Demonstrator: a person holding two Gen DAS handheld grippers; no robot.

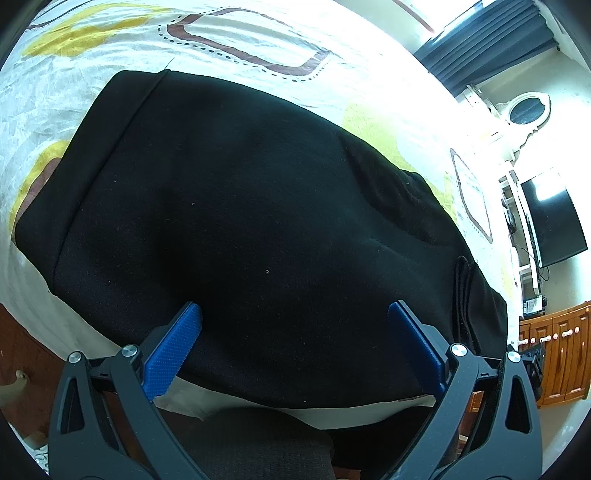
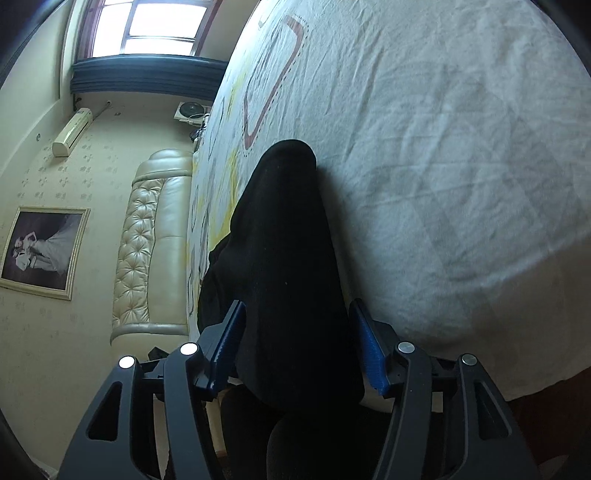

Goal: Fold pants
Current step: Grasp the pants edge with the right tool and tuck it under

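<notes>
**One pair of pants, two grippers over it**

You have one pair of black pants (image 1: 258, 221) lying folded on the bed (image 1: 92, 92), filling mid-frame. Your left gripper (image 1: 295, 325) has its jaws wide apart above the cloth. Your right gripper (image 2: 297, 332) straddles a fold, jaws parted; whether they touch it is unclear. Headboard (image 2: 155, 240) and window (image 2: 155, 26) sit at upper left.

One pair of black pants (image 1: 258, 221), one bedsheet (image 1: 92, 92), two grippers.
</notes>
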